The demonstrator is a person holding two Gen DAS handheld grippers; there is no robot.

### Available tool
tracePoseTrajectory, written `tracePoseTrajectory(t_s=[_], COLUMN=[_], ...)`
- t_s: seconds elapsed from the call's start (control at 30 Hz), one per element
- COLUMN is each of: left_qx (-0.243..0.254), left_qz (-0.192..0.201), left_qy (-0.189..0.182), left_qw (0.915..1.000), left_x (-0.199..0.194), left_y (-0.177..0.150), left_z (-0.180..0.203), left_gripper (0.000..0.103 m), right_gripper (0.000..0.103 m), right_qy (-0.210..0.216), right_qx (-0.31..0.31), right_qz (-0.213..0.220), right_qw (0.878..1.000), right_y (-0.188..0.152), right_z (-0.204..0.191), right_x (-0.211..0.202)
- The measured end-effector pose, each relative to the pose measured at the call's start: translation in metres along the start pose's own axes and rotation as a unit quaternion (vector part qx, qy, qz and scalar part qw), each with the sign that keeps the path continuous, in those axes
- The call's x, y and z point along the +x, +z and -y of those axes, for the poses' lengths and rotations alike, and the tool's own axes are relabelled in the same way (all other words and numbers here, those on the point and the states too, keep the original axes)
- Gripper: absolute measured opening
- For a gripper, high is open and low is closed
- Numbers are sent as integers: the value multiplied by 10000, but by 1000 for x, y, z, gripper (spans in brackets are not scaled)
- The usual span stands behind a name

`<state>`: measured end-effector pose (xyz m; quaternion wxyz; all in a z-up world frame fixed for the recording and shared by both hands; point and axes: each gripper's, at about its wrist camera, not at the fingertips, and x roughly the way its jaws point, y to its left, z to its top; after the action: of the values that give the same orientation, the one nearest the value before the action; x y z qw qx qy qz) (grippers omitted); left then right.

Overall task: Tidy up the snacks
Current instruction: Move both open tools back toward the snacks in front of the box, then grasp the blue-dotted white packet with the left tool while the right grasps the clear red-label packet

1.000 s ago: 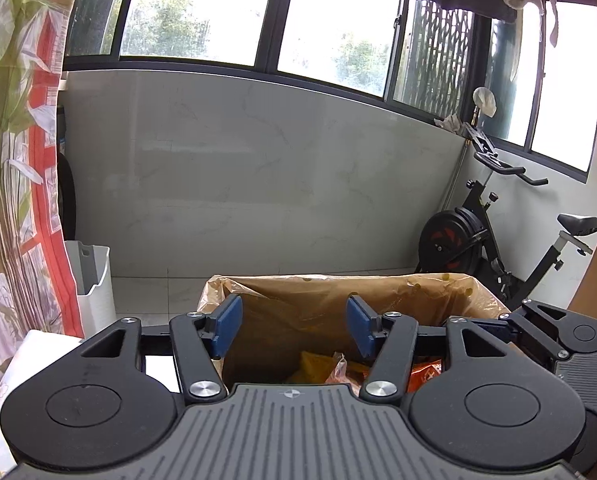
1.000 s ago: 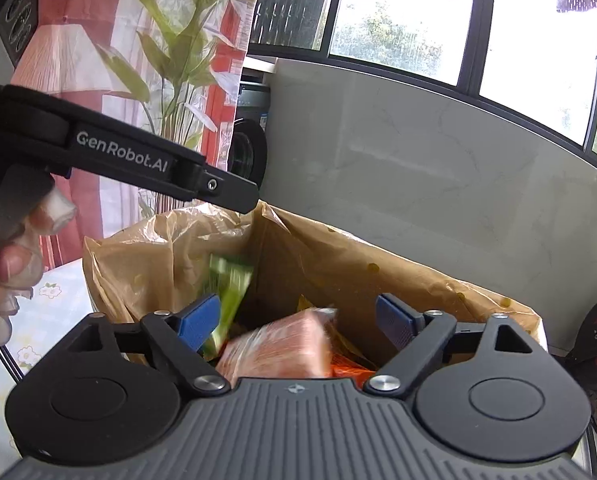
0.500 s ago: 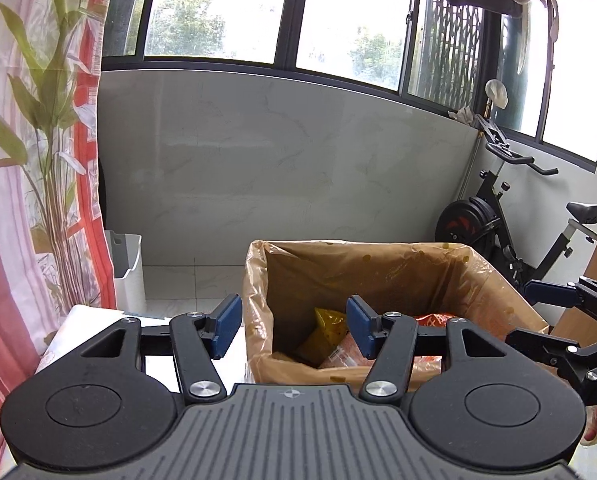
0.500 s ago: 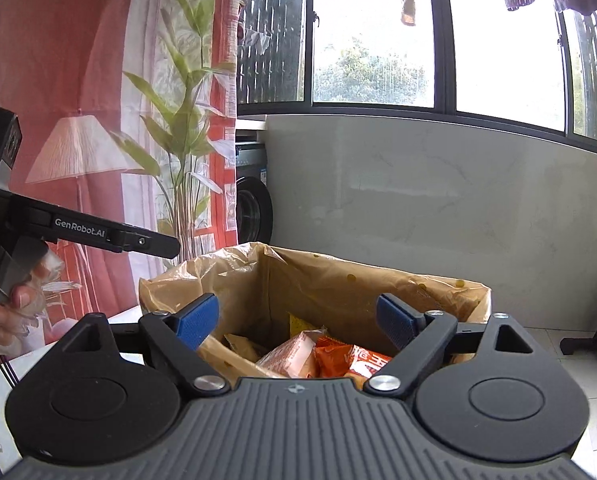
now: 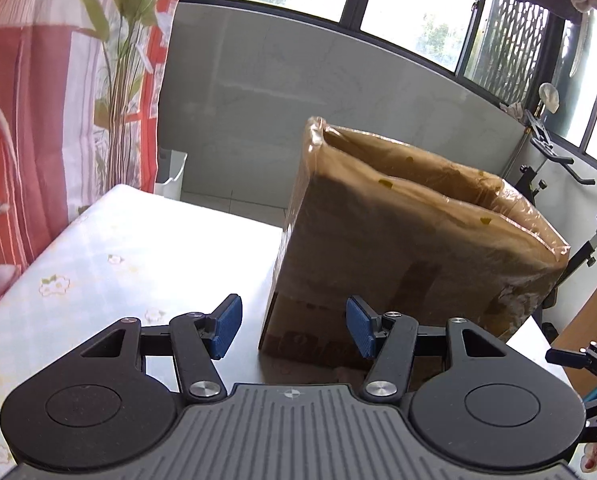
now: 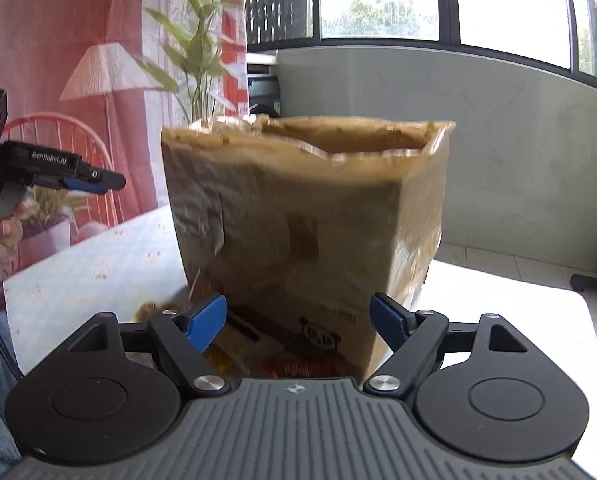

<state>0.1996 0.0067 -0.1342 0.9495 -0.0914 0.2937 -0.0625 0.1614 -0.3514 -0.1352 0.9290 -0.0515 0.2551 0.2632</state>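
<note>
A tall brown cardboard box lined with a translucent bag point(image 5: 410, 240) stands upright on the table; it also shows in the right wrist view point(image 6: 306, 220). Its contents are hidden from both views. My left gripper point(image 5: 294, 330) is open and empty, low in front of the box's near corner. My right gripper point(image 6: 298, 322) is open and empty, low in front of the box's base. Snack packets point(image 6: 218, 354) lie on the table by the box's foot, between the right fingers, partly hidden. The left gripper also shows at the left of the right wrist view point(image 6: 94, 179).
The table point(image 5: 118, 264) has a pale floral cloth. A red patterned curtain point(image 5: 38, 100) hangs at the left. A white bin point(image 5: 172, 176) stands on the floor beyond the table. An exercise bike point(image 5: 558, 184) stands at the far right.
Both grippers have dropped from above the box's open top to table height and pulled back. The packets inside the box are no longer visible; its outer walls now face both cameras.
</note>
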Motion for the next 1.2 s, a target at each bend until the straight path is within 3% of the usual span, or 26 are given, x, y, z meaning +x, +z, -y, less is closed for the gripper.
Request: tracePoseTrajectory(t_s=[0.17,0.33,0.5,0.6,0.67,0.9,1.07,1.2], left_qx=[52,25,-6,-32,-63,-161,-175,-219], left_qz=[-266,-459,-577,-641,-668,-805,-920,-960], left_qy=[78,62,67,93,106,58,27,27], left_qw=[9996,9989,9983,9979,9977,9966,9956,9951], left_x=[6,10,11,13,14,17,20,21], left_y=[-20,-28,-36,-35,-36,-43,-49,-51], left_z=[1,2,6,4,2,3,3,1], left_gripper=[60,60,60,60,60,60,60,60], right_gripper=[77,76,76,76,68,60,43,40], right_qy=[196,571,631,698,625,501,424,443], right_qx=[-518,-735,-921,-670,-591,-483,-459,-171], right_qz=[-802,-1176,-1440,-1433,-1375,-1395,-1430,-1439], right_qw=[9952,9887,9833,9849,9868,9878,9877,9885], right_y=[-52,-76,-85,-88,-88,-86,-86,-86], right_z=[-6,-13,-10,-3,-2,-3,-12,-18], right_x=[18,27,39,45,45,41,36,33])
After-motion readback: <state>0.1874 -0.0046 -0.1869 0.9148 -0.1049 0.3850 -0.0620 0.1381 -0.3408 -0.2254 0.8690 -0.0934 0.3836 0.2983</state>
